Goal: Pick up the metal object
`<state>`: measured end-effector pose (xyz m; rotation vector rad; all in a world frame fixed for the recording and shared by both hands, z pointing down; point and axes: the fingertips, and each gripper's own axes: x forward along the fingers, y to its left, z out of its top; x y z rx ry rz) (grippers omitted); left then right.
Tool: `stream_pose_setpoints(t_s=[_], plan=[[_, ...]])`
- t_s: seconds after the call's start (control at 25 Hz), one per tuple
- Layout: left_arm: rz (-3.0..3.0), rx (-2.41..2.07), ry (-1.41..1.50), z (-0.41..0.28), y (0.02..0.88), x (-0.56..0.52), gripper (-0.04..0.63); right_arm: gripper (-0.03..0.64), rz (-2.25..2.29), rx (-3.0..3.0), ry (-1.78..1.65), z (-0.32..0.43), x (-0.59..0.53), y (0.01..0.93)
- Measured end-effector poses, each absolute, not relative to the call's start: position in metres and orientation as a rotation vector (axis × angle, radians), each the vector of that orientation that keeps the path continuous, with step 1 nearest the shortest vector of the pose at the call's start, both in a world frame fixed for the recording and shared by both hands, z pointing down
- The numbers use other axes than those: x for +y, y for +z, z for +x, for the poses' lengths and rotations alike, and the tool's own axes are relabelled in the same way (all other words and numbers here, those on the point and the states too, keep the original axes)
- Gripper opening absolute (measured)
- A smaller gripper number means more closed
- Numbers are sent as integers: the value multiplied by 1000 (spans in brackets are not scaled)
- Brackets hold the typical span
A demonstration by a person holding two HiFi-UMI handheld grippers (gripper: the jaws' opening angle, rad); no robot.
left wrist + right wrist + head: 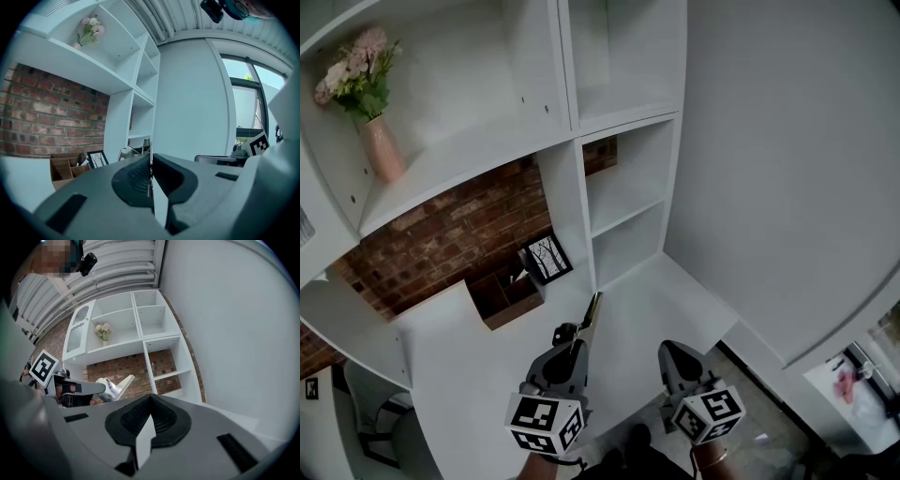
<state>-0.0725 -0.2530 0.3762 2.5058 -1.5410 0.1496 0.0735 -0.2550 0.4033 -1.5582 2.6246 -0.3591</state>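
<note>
My left gripper is held up above the white desk, shut on a thin shiny metal object that sticks out past its fingertips toward the shelves. In the left gripper view the metal object shows edge-on as a narrow strip between the closed pads of the left gripper. From the right gripper view, the metal object appears as a bright flat piece at the left. My right gripper hovers to the right of the left one. The right gripper has its pads together with nothing between them.
A wooden organiser box and a small framed picture stand at the desk's back against a brick wall. White shelving rises behind, with a pink vase of flowers on an upper shelf. A white wall is at right.
</note>
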Motion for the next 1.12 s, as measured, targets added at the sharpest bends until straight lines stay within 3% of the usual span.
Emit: stream_pose_setpoints(t_s=[1.12], plan=[[2578, -1576, 122, -105, 359, -224, 11, 3, -1656, 2639, -169, 53, -228, 380]])
